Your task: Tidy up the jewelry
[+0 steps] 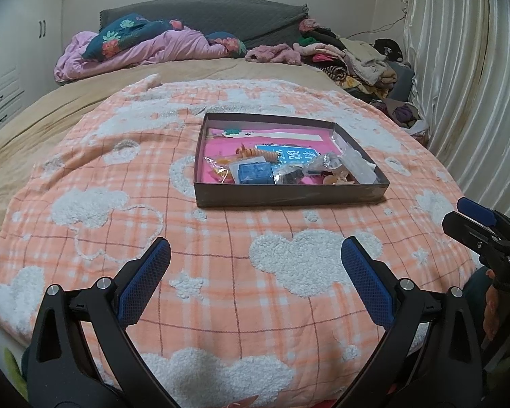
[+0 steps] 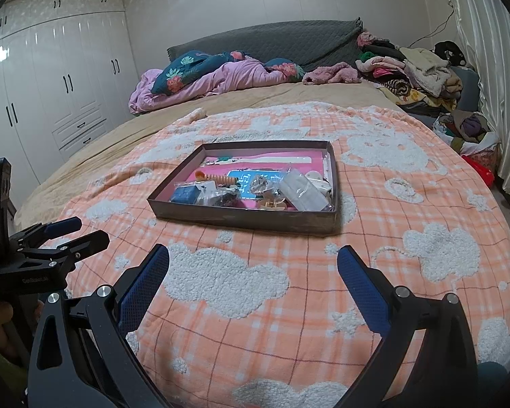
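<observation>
A bed with a grey padded headboard (image 2: 265, 42) and tan sheet (image 2: 119, 132) fills the room, white wardrobes (image 2: 51, 78) lining the left wall, pale satin curtains (image 1: 459, 78) on the right, clothes (image 2: 418, 71) heaped beside them.

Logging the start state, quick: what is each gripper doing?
Left gripper: jaws open, holding nothing.
Right gripper: jaws open, holding nothing.

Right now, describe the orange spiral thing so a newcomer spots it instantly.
On the orange checked blanket with white clouds sits a shallow grey cardboard tray with a pink lining. In its middle, above the blue box, lies the orange coiled spiral piece: the only ridged, corkscrew-shaped item among flat plastic bags.
</observation>
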`<state>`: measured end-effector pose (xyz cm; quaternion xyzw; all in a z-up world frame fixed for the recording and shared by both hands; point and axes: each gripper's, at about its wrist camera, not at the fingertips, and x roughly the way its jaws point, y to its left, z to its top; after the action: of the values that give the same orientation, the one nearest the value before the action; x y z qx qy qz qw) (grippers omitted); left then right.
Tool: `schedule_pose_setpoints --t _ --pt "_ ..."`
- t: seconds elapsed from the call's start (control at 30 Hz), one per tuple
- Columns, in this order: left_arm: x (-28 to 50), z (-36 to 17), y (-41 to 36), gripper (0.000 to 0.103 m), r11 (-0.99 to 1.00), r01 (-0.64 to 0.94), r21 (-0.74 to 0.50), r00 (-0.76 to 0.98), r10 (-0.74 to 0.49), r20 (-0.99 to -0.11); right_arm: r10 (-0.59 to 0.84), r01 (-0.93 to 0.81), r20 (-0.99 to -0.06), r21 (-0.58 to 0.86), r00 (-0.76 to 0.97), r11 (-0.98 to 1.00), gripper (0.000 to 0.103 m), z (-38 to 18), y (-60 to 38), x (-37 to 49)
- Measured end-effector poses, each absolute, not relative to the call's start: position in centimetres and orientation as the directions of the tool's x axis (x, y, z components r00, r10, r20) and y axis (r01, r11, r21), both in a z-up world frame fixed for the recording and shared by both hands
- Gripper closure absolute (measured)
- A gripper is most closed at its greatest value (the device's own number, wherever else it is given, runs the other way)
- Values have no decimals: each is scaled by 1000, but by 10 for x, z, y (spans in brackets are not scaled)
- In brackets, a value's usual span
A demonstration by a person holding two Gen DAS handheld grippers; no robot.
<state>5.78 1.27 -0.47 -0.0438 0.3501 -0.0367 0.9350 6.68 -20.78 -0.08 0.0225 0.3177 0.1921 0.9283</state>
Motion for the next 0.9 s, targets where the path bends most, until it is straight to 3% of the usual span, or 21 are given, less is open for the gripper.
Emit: schedule_pose_setpoints --t 0.9 --pt "57 -2 13 9 994 34 -107 754 -96 -650 376 -347 -580 166 723 923 4 -1 -208 67"
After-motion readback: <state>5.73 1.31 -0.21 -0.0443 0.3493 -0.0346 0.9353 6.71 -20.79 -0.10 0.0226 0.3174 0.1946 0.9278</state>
